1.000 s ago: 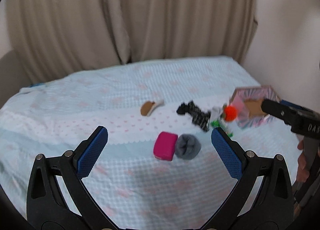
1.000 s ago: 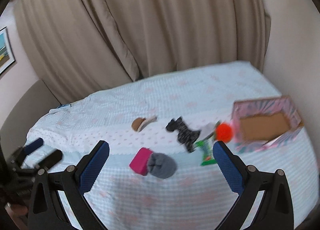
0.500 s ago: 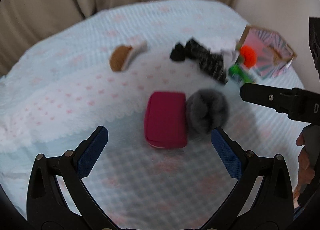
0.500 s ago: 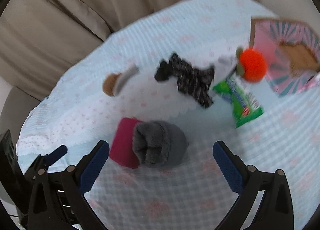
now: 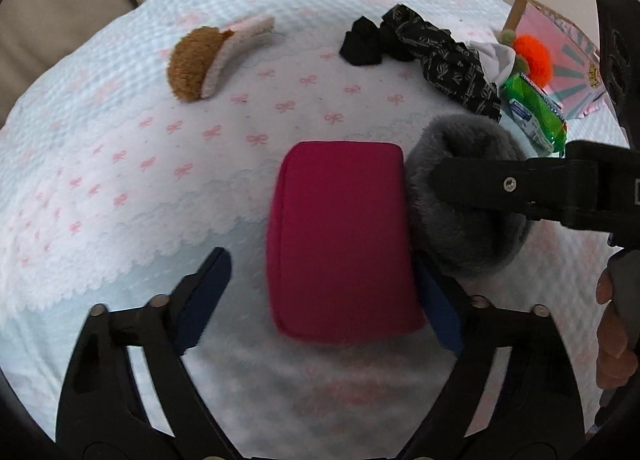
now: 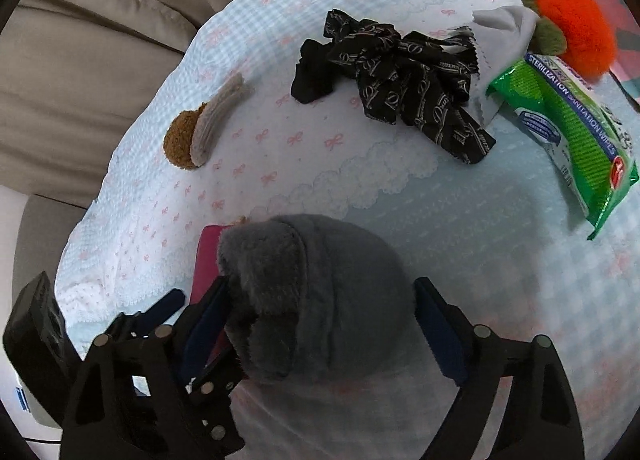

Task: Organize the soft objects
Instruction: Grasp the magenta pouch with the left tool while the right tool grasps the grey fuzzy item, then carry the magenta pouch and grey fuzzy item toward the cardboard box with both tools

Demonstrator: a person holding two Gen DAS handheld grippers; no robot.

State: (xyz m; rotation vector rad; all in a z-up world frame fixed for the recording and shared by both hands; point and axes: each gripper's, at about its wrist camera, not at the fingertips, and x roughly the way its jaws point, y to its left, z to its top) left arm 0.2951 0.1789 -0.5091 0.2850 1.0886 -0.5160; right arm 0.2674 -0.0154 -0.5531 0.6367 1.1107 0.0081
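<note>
A magenta soft block (image 5: pixel 344 236) lies on the bed between the fingers of my left gripper (image 5: pixel 320 292), which is open around it; the left pad stands apart from it. A grey fuzzy rolled item (image 6: pixel 316 296) lies against the block's right side (image 5: pixel 464 196). My right gripper (image 6: pixel 324 324) is open around the grey item, pads close to both sides. The block shows as a sliver in the right wrist view (image 6: pixel 206 260).
On the bedspread (image 5: pixel 120 164) lie a brown and pink plush piece (image 5: pixel 204 60), a black patterned cloth (image 6: pixel 392 84), a white cloth (image 6: pixel 504 24), an orange pompom (image 6: pixel 576 24) and a green wipes pack (image 6: pixel 576 132). A pink box (image 5: pixel 560 48) stands at far right.
Both grippers have come down and forward to the bed. The left now straddles the magenta block and the right straddles the grey item; both have narrowed.
</note>
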